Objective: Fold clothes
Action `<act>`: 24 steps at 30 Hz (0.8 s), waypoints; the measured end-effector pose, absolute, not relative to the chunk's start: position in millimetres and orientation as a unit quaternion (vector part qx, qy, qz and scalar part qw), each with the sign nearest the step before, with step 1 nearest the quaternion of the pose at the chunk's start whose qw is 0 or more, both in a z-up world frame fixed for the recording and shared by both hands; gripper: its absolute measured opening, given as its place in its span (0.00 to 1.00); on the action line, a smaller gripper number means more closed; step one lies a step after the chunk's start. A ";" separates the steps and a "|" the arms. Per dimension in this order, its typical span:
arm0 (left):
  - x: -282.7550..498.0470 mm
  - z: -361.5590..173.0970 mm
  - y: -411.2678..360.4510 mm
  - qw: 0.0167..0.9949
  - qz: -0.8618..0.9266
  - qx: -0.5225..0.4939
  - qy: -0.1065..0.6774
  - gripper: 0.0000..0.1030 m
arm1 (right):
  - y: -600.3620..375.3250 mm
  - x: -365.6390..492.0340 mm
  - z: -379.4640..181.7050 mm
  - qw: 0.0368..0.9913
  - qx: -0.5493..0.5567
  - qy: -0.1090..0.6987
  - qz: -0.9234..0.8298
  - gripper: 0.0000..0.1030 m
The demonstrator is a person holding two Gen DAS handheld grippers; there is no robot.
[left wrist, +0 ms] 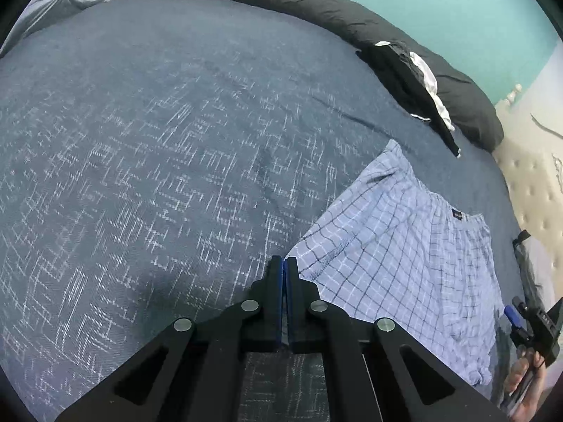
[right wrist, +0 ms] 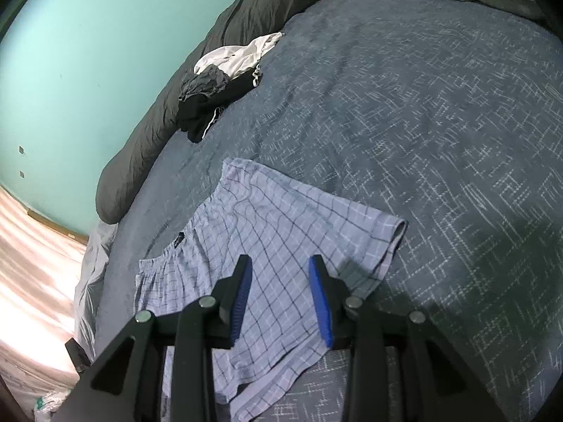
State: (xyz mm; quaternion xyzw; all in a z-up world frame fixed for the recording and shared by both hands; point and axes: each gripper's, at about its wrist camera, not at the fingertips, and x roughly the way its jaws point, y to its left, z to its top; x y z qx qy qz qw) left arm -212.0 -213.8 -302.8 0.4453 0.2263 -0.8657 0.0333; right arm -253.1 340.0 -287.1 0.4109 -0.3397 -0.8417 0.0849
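Lying flat on the bedspread [left wrist: 158,140], checked shorts [right wrist: 281,232], left tool [left wrist: 285,263] closed at their corner, right tool [right wrist: 280,263] part open above

One pair of checked shorts [right wrist: 278,246] lies on one bedspread [right wrist: 440,140]. One dark clothes heap [right wrist: 218,95] and one bolster [right wrist: 147,147] lie beyond the shorts.

Pale blue checked boxer shorts [right wrist: 281,242], dark blue white-flecked bedspread [left wrist: 158,140], teal wall [right wrist: 88,52]
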 end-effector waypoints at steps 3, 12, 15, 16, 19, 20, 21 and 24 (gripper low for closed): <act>-214.3 -303.7 -211.6 0.035 -0.864 0.448 0.226 0.01 | 346.3 -250.7 -288.3 0.069 0.412 -0.345 -0.840 0.33; -216.7 -308.2 -209.1 0.037 -0.861 0.453 0.230 0.02 | 378.7 -246.7 -296.1 0.009 0.420 -0.372 -0.828 0.52; -216.8 -307.6 -207.5 0.037 -0.861 0.453 0.229 0.02 | 382.6 -249.0 -298.3 0.001 0.426 -0.378 -0.822 0.52; -216.4 -308.3 -207.7 0.037 -0.861 0.453 0.230 0.02 | 383.7 -250.0 -298.9 0.000 0.425 -0.381 -0.821 0.52; -216.8 -310.0 -208.3 0.038 -0.859 0.455 0.234 0.02 | 387.0 -253.7 -300.5 0.002 0.419 -0.389 -0.820 0.52; -217.2 -310.1 -208.1 0.039 -0.859 0.455 0.234 0.02 | 388.3 -254.8 -301.0 0.002 0.418 -0.391 -0.820 0.52; -217.8 -310.2 -207.6 0.039 -0.859 0.455 0.233 0.02 | 389.6 -255.8 -301.4 0.002 0.417 -0.393 -0.819 0.52; -219.8 -311.0 -205.6 0.039 -0.858 0.457 0.231 0.02 | 390.5 -258.5 -302.1 -0.001 0.418 -0.388 -0.821 0.49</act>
